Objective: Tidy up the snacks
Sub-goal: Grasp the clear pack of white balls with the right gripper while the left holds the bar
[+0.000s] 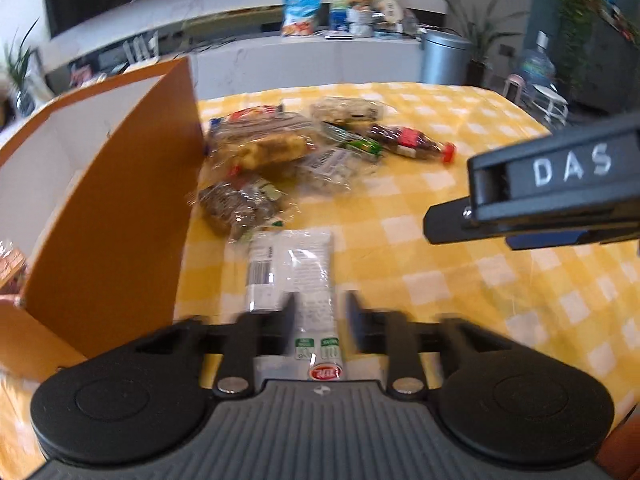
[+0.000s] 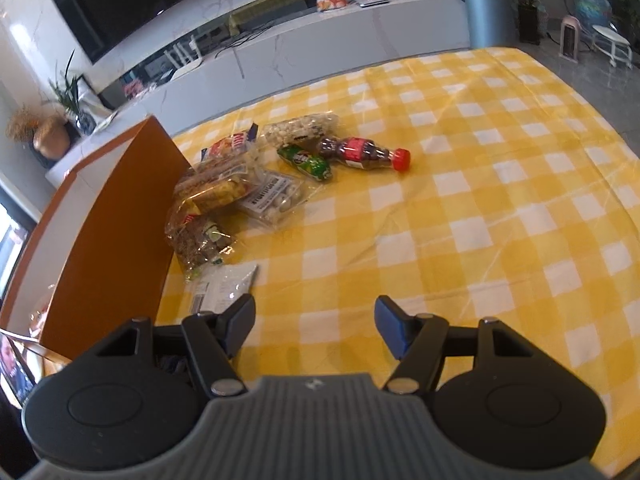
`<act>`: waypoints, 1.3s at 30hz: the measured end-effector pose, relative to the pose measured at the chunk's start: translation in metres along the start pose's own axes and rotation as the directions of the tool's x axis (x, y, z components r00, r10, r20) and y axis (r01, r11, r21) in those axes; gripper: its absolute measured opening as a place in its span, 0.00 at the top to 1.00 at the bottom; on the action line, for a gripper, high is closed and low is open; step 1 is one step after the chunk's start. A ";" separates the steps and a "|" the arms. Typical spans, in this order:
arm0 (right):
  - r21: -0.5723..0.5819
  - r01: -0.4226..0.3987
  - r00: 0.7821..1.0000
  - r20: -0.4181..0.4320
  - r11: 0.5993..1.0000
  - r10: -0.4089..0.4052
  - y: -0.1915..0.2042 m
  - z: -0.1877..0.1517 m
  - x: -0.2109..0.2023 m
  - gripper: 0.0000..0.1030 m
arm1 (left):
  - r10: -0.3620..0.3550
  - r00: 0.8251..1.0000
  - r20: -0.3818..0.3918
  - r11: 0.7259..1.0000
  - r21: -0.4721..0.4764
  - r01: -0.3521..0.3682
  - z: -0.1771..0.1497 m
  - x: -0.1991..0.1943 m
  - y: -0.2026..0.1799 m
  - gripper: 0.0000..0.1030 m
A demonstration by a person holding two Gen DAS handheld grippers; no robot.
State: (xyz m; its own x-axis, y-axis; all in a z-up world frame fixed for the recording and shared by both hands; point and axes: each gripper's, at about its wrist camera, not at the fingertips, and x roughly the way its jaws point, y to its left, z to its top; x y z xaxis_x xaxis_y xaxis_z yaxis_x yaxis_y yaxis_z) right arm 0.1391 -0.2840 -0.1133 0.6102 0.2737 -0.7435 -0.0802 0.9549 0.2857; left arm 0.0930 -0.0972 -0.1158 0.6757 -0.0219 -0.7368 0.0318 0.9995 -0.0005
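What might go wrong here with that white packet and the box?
The left gripper has its pads apart around the white packet, so it is not gripped and may slip away. The tall orange box wall stands close beside it; a low lift could snag. The nearby snack pile may get nudged.

We log table (image 2: 480,208), yellow-checked cloth; orange box (image 2: 108,232) at 9 o'clock; snack packets (image 2: 224,188), cola bottle (image 2: 364,154) toward 11; white packet (image 1: 292,272) nearest.

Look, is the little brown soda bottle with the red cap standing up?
No, the little brown soda bottle with the red cap lies on its side on the yellow checked tablecloth.
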 end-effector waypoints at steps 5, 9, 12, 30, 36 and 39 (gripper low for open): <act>-0.118 -0.033 0.999 0.018 0.992 0.036 0.017 0.022 0.011 0.37 | 0.066 0.996 -0.058 0.997 0.046 -0.064 0.010 0.011 -0.001 0.25; -0.289 -0.028 0.999 0.019 0.957 0.035 0.029 0.047 0.033 0.37 | 0.081 0.982 -0.170 0.997 0.018 -0.079 0.013 0.025 0.003 0.25; -0.395 -0.036 0.999 -0.015 0.918 0.032 0.031 0.057 0.057 0.37 | 0.077 0.974 -0.211 0.997 -0.011 -0.081 0.017 0.031 0.007 0.25; -0.761 -0.147 0.988 -0.138 0.632 0.063 0.063 0.078 0.135 0.24 | 0.000 0.912 -0.411 1.000 -0.020 -0.009 0.052 0.055 0.022 0.43; -0.722 -0.177 0.978 -0.207 0.669 0.036 0.063 0.087 0.155 0.26 | -0.021 0.902 -0.431 1.000 -0.028 0.010 0.058 0.057 0.024 0.44; -0.681 -0.181 0.974 -0.225 0.710 0.033 0.060 0.093 0.156 0.41 | -0.039 0.901 -0.432 0.999 -0.043 0.022 0.058 0.060 0.027 0.45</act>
State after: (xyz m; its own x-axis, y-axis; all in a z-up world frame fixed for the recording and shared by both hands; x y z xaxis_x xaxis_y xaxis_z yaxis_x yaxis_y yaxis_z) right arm 0.3026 -0.1950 -0.1558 0.4143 0.3241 -0.8505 -0.7042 0.7061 -0.0740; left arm 0.1768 -0.0725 -0.1204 0.2898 -0.0483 -0.9559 0.0151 0.9988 -0.0459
